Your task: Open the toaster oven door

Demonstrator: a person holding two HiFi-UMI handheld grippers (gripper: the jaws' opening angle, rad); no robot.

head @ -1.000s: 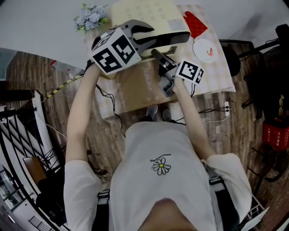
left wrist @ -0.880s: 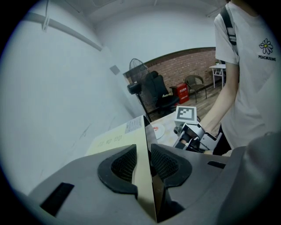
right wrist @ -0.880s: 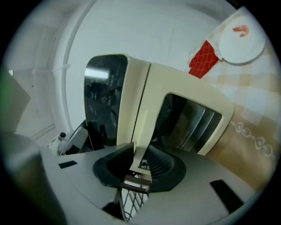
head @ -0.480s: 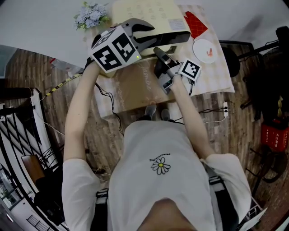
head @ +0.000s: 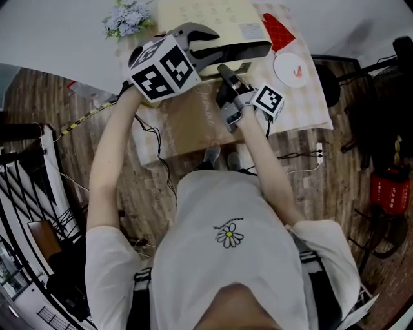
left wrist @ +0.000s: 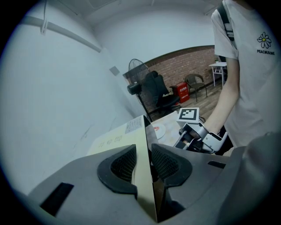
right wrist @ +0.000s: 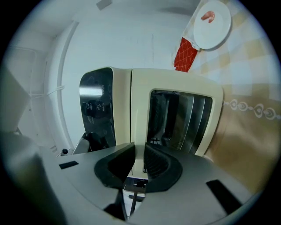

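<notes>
The cream toaster oven (head: 213, 19) stands on the table with its dark front facing me. My left gripper (head: 200, 40) is shut on the oven's top edge, and in the left gripper view both pads of the left gripper (left wrist: 142, 160) press the cream edge of the oven (left wrist: 118, 138). My right gripper (head: 222, 72) is at the oven's front. In the right gripper view the right gripper (right wrist: 139, 162) pinches the cream door handle (right wrist: 137, 132), which lies between the black control panel (right wrist: 96, 110) and the glass door (right wrist: 180, 118).
A white plate (head: 290, 66) and a red cloth (head: 277, 29) lie right of the oven on the checked tablecloth (head: 303, 103). Flowers (head: 126, 19) stand at the back left. A brown mat (head: 193, 122) covers the table in front of the oven. A black chair (head: 335, 84) is at the right.
My right gripper has edged up and left, closer to the oven's front. The left gripper stays clamped on the oven's top edge.
</notes>
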